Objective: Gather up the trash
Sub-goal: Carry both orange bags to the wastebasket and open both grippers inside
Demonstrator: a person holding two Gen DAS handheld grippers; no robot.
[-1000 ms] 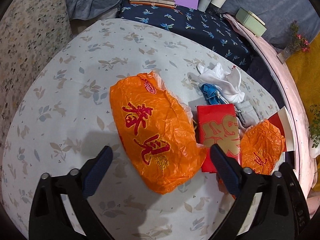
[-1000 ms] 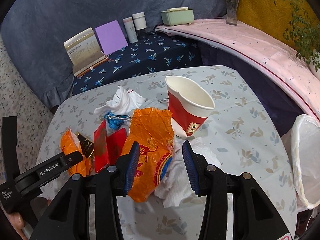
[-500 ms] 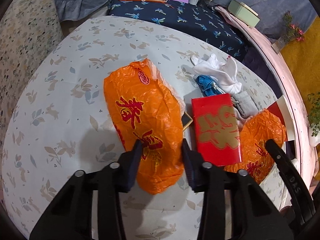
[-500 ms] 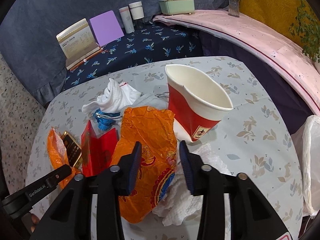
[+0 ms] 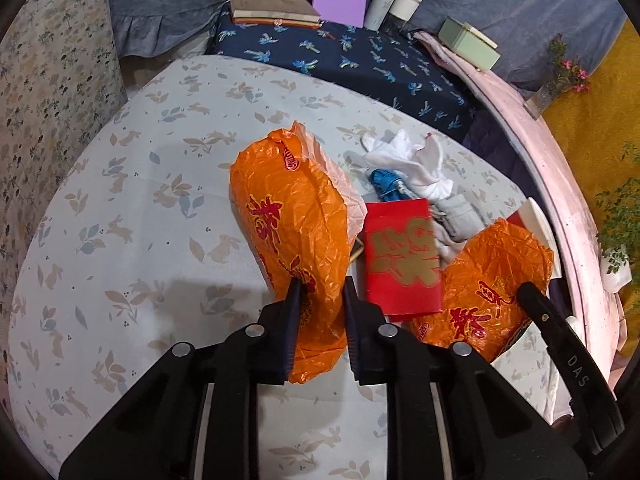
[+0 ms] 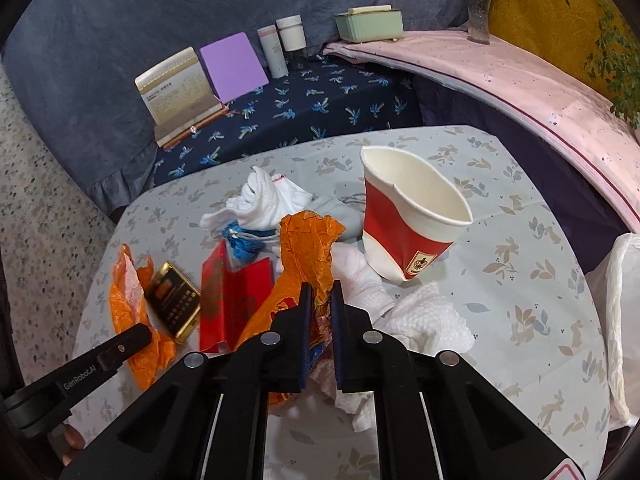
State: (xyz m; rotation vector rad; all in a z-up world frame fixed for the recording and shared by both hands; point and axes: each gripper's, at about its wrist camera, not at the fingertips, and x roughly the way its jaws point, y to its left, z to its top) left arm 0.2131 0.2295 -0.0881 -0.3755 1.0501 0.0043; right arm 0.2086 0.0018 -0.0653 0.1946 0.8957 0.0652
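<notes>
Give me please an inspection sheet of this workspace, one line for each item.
Surface: table under rabbit-print cloth.
Job's things: large orange bag, second orange bag, red envelope, dented paper cup, white tissue.
Clutter: white cloth, blue cord bundle, gold box.
Grippers: left gripper jaws closing, large orange bag between them; right gripper shut on second orange bag.
Cables: nothing seen.
Surroundings: open book, purple card, green box, flower vase, white bag at table's edge.

Home living rm: cloth-covered table [image 5: 132, 216], books [image 6: 180, 92] (propped), flower vase [image 6: 479, 20].
</notes>
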